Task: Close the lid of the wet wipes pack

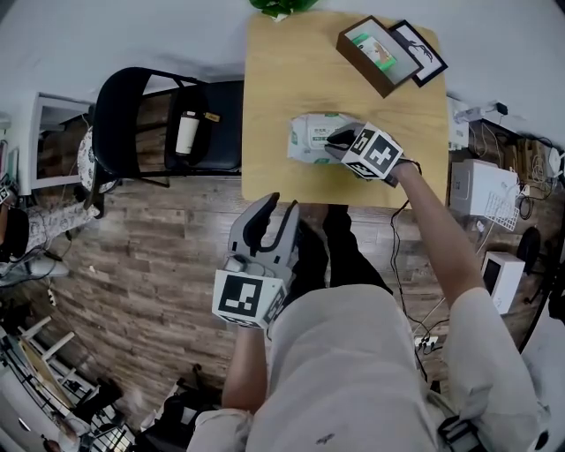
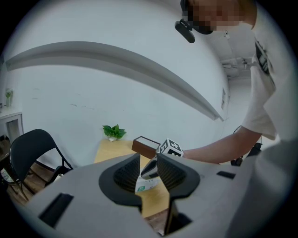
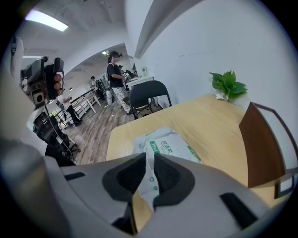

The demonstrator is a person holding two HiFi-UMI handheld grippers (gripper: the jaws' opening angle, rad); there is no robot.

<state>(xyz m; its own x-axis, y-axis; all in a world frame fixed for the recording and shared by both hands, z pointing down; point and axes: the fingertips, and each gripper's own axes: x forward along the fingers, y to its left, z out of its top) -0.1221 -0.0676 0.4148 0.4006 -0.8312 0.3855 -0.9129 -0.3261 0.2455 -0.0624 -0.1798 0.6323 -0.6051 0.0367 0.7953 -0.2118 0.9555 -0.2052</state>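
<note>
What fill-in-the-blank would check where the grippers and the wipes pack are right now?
The right gripper is over the ____ end of the wet wipes pack, in the head view.
The left gripper hangs over the ____, off the table.
In that view, the black chair stands to the table's ____.
Missing: right; floor; left.

What cannot be made out

In the head view the right gripper [image 1: 333, 139] covers one end of the wet wipes pack [image 1: 307, 141], so its lid is hidden; the top edge cuts the plant [image 1: 281, 5].
</note>
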